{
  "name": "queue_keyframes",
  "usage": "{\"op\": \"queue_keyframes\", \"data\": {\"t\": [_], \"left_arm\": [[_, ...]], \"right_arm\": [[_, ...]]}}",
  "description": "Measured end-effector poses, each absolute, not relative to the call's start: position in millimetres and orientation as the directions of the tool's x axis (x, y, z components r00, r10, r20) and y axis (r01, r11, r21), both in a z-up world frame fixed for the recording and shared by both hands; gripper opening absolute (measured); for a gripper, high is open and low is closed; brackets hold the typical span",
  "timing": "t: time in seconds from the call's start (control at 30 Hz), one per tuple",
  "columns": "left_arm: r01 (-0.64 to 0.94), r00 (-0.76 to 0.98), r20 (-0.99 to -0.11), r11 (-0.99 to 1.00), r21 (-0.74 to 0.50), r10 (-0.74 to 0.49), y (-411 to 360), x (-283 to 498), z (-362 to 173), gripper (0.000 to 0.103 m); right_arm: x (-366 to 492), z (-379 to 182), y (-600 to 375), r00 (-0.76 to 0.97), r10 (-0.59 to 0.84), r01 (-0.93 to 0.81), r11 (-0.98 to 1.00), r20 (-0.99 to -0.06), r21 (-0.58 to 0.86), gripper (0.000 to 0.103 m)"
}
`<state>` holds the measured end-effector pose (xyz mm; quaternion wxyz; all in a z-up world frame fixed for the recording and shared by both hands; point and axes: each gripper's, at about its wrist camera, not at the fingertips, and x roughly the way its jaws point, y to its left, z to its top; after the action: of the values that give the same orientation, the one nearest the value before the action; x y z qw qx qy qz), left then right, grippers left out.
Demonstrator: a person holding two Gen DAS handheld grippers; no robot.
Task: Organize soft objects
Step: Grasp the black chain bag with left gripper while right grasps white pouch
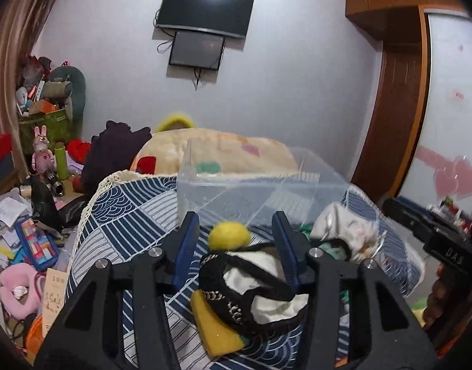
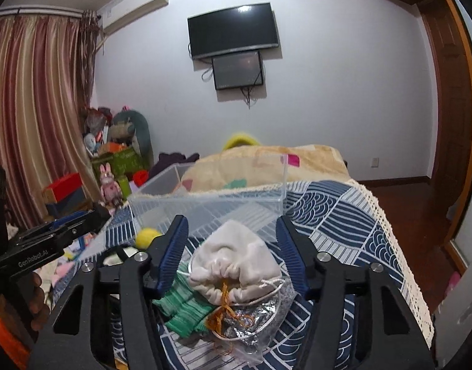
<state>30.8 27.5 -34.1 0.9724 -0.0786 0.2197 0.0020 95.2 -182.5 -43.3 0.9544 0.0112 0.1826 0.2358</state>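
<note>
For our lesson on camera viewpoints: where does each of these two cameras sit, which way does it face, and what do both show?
Left wrist: on the left gripper, facing the black-and-white pouch and yellow ball; its open fingers show, the right gripper at right.
Right wrist: on the right gripper, facing the white drawstring bag; the left gripper at left.
Shared: clear plastic box, wall TV.
</note>
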Motion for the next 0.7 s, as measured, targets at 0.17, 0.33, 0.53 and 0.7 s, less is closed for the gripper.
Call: {"op": "queue_keyframes", "data": {"t": [0.17,0.33,0.53,0.7], "left_arm": [[-0.035,0.875,-0.484,0.992,-0.124,-0.030,26,37,-49,0.049],[-0.018,0.845,-0.532,0.991,-0.135,-0.057,29,45,-65,0.049],[-0.002,0.820,-0.563,0.984,-0.179,-0.101,30,53,-78,0.045],[0.007,0.831,-0.550,0.990,-0.142,-0.084,25,54,-79,0.034]], "right_arm": [[104,-55,-182,0.812,0.436,-0.434,0.896,-0.388,0.098,0.054],[112,-64,-180,0.795,0.428,-0.427,0.898,-0.430,0.105,0.053],[124,-75,-178,0.747,0.444,-0.440,0.888,-0.494,0.134,0.053],[128,-81,-173,0.735,0.434,-0.444,0.889,-0.521,0.113,0.053]]}}
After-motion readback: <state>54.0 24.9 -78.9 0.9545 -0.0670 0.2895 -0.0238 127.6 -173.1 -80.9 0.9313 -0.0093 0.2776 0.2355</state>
